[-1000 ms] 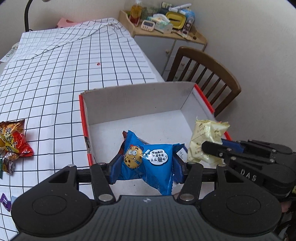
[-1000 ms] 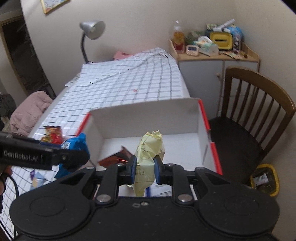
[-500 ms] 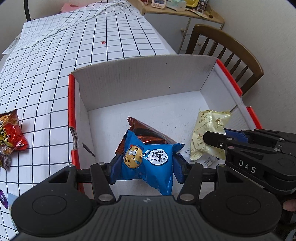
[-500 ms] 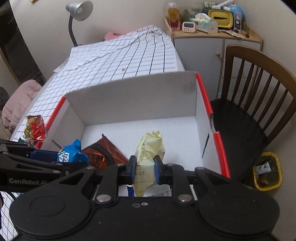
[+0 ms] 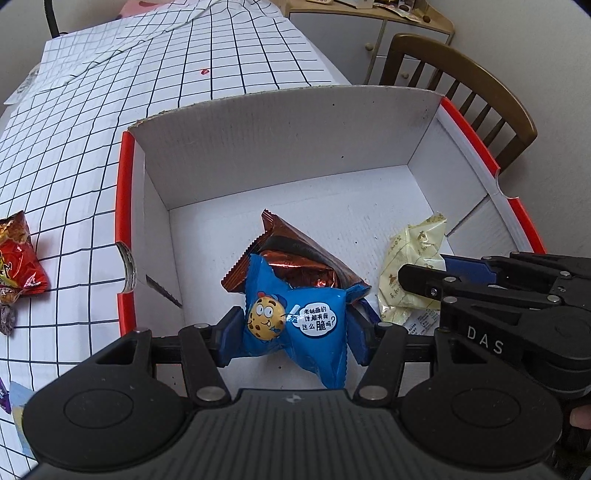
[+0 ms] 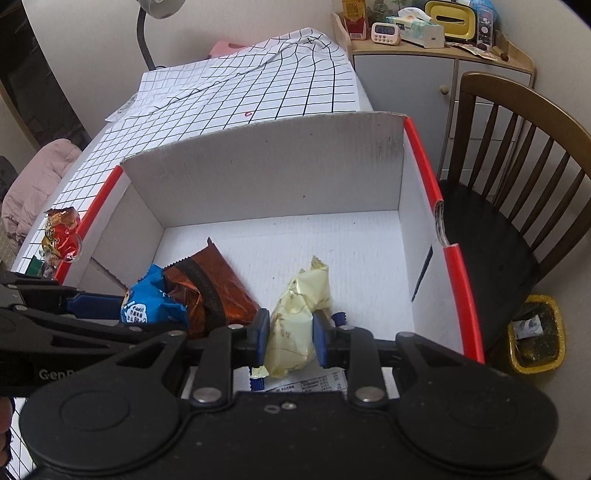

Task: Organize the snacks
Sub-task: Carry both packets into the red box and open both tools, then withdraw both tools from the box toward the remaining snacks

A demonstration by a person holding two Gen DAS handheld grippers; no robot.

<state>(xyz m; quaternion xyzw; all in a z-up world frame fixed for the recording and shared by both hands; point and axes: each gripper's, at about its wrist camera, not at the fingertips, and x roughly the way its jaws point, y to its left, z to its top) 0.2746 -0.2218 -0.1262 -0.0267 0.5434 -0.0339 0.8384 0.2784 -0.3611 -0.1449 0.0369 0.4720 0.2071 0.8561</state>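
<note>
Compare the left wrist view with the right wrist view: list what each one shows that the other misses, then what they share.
Only the left wrist view shows the cookie cartoon printed on the blue snack packet between the left gripper pads, whose jaws are opening.

Only the right wrist view shows the desk lamp, the yellow bin on the floor and the clock on the cabinet.

Both show the white box, the brown packet on its floor, the pale yellow packet between the right gripper pads, jaws opening, and the wooden chair.
</note>
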